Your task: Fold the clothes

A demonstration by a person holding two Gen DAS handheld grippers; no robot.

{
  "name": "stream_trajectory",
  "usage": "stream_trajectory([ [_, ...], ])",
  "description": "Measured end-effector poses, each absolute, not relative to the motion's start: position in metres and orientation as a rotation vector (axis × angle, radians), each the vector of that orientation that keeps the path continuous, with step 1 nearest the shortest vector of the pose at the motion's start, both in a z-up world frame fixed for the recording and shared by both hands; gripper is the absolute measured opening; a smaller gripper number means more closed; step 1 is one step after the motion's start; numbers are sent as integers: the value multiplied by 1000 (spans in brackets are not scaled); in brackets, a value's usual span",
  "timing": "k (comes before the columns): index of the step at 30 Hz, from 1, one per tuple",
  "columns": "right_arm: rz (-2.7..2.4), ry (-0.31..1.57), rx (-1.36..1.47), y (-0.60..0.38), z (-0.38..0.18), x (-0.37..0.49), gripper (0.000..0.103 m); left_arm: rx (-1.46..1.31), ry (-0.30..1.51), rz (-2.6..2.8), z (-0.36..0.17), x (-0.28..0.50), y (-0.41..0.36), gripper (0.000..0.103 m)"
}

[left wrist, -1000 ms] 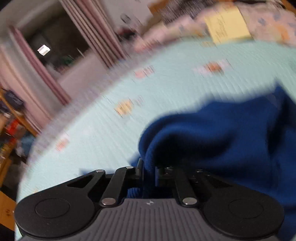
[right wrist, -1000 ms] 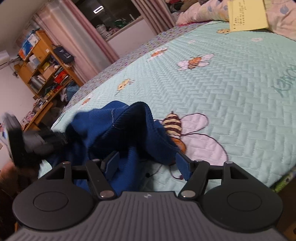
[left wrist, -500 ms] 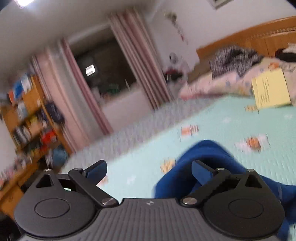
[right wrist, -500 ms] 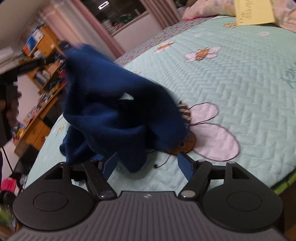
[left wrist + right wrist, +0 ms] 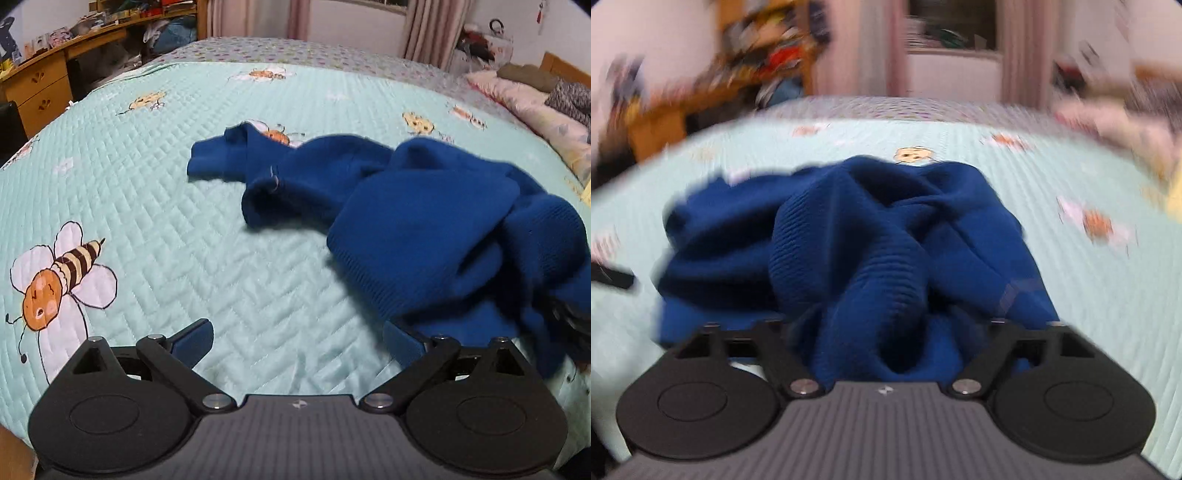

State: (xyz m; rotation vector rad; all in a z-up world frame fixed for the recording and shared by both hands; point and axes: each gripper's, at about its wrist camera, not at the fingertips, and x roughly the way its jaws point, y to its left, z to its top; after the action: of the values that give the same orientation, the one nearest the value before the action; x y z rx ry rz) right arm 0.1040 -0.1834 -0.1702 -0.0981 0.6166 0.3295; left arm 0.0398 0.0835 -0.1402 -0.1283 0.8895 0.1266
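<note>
My left claw gapes wide over the quilted mint bedspread, empty; my right claw is closing around the crumpled, ribbed blue knit sweater.

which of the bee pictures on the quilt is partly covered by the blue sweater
The small orange bee near the middle of the pale green quilted bedspread: the blue knit sweater's cuff end overlaps it. The other bees lie fully uncovered.

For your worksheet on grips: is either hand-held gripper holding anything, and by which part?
The left hand-held gripper is open and empty. The right hand-held gripper is closing around a bunched fold of the blue sweater; its fingertips are hidden, so a firm hold cannot be told.
</note>
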Motion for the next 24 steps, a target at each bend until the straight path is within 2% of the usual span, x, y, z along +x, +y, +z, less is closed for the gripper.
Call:
stream_trajectory([
  [1,354,618,-125,-178,-171,108,21,-116,888,124,-141,41,83,99],
  [2,374,630,-79,-179,-166,112,19,-106,882,126,-140,42,82,99],
  [3,370,592,-45,-185,-152,112,9,-99,876,127,-140,44,80,100],
  [4,365,553,-9,-191,-138,112,6,-104,871,117,-138,48,79,100],
  [7,272,365,191,-248,-84,113,5,-117,871,73,-136,52,74,100],
  [9,168,366,290,-293,-75,131,5,-94,886,28,-142,55,62,100],
  [14,13,550,443,-364,-110,144,19,37,877,-67,-157,59,19,100],
  [16,56,575,508,-372,-129,120,41,92,870,-80,-163,62,2,100],
  [18,57,578,539,-374,-144,91,49,149,850,-105,-168,65,-15,100],
  [24,47,607,660,-380,-172,31,50,331,744,-70,-184,87,-61,100],
])
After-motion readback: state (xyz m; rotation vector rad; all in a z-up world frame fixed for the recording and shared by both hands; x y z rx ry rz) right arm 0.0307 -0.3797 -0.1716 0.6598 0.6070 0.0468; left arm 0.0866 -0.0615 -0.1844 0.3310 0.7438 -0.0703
